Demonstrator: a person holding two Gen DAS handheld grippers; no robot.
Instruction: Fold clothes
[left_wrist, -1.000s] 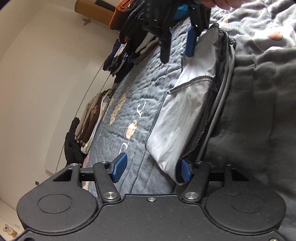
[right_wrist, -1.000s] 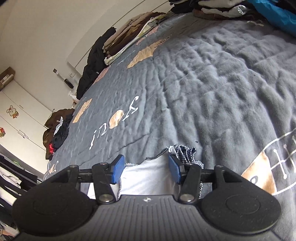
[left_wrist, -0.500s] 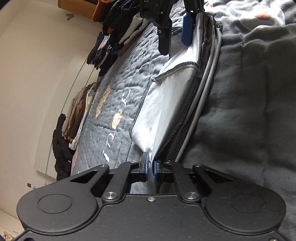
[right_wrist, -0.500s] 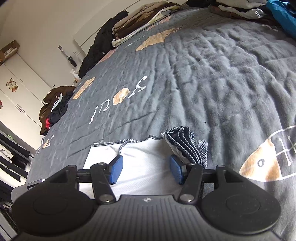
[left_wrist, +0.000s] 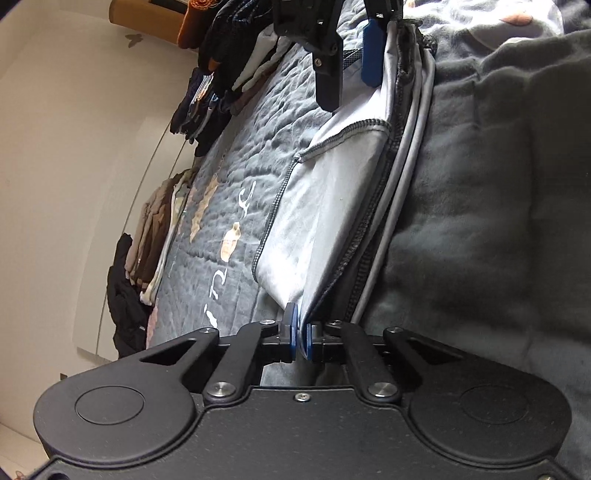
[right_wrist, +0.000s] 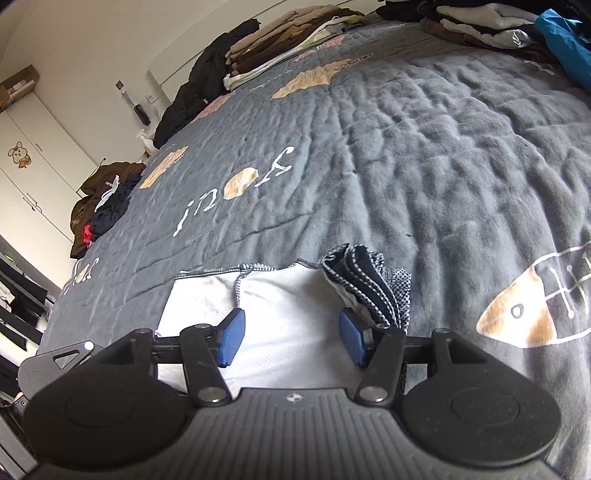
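Left tongs (left_wrist: 300, 334) have just snapped closed, and the pale shirt (left_wrist: 325, 206) is caught between the blue pads, its near corner pinched tight. A second ago those jaws stood wide on either side of that same corner, so the grab is now made. Right tongs (right_wrist: 291, 338) are another story: jaws apart, straddling the far end of the shirt (right_wrist: 288, 314), pads not pressing the cloth. They have hardly widened over the last second. From the left camera you can see them up at the top, one blue pad beside the shirt's edge and the dark finger over the fabric.

The shirt lies on the grey blanket (right_wrist: 424, 155), already doubled lengthwise, its dark-trimmed edges stacked along one side. Its dotted dark collar (right_wrist: 369, 284) is bunched just by the right pad. Piles of folded clothes (right_wrist: 288, 40) sit well away at the blanket's far edge.

With one end secured, the fold looks ready once the right tongs bite; lift now and the loose end would likely drag.
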